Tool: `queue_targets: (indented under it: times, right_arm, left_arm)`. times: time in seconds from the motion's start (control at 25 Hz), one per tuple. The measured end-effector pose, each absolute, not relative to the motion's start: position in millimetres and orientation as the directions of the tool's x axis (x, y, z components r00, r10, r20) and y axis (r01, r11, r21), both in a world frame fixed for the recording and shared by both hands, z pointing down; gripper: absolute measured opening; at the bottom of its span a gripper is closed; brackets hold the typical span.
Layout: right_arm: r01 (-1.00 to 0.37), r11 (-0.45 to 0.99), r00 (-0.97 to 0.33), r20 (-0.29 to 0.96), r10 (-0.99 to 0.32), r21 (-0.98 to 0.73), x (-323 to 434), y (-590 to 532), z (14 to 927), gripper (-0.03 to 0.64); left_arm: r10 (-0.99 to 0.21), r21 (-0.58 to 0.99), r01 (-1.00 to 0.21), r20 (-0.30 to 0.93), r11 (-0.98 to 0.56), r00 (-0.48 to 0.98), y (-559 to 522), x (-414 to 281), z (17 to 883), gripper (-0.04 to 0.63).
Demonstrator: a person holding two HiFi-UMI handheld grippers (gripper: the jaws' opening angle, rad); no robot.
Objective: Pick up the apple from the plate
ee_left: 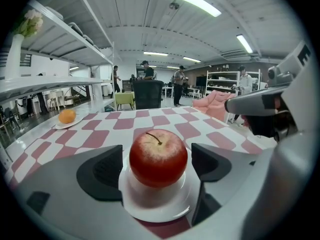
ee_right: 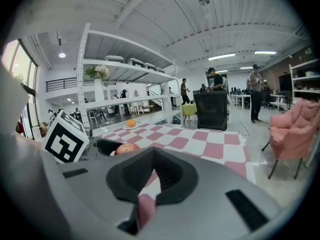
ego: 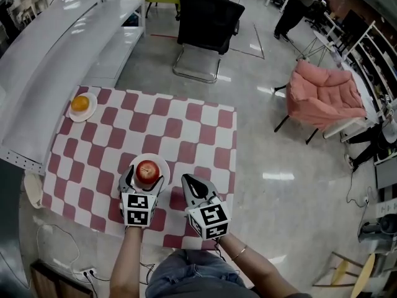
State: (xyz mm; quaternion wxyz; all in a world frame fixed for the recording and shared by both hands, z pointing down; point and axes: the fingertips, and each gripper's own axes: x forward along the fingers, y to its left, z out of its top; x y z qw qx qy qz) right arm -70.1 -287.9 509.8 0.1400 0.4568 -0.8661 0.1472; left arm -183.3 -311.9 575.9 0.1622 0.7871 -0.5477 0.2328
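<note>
A red apple (ego: 147, 171) (ee_left: 158, 156) sits upright on a small white plate (ego: 162, 162) (ee_left: 150, 209) near the front edge of the red-and-white checked table (ego: 186, 129). My left gripper (ego: 145, 179) (ee_left: 157, 165) is open, its two black pads (ee_left: 102, 171) flanking the apple with a narrow gap on each side. My right gripper (ego: 191, 182) (ee_right: 152, 156) hovers just right of the plate, shut with nothing in it. In the right gripper view the apple (ee_right: 127, 147) peeks out beside the left gripper's marker cube (ee_right: 65, 136).
An orange on a second small plate (ego: 81, 105) (ee_left: 66, 116) lies at the table's far left corner. White shelving (ego: 56, 42) runs along the left. A black chair (ego: 208, 23) stands beyond the table, a pink armchair (ego: 325, 95) to the right. People stand far back.
</note>
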Motion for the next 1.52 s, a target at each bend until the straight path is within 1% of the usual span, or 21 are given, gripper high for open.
queue_targets:
  times: [0.44, 0.96, 1.52]
  right_arm:
    - [-0.842, 0.520, -0.529, 0.401, -0.748, -0.141, -64.0, -296.4, 518.8, 0.010]
    - [-0.842, 0.520, -0.530, 0.413, -0.741, -0.147, -61.7, -300.0, 523.1, 0.010]
    - [-0.831, 0.540, -0.546, 0.375, -0.750, -0.129, -67.2, -292.0, 502.4, 0.009]
  left_arm:
    - [-0.754, 0.004, -0.938, 0.594, -0.347, 0.281, -320.3, -178.7, 590.9, 0.411]
    - [-0.766, 0.017, -0.950, 0.588, -0.310, 0.260, -325.5, -182.0, 591.7, 0.408]
    - [-0.826, 0.018, -0.957, 0.501, -0.288, 0.258, -314.0, -186.3, 539.6, 0.408]
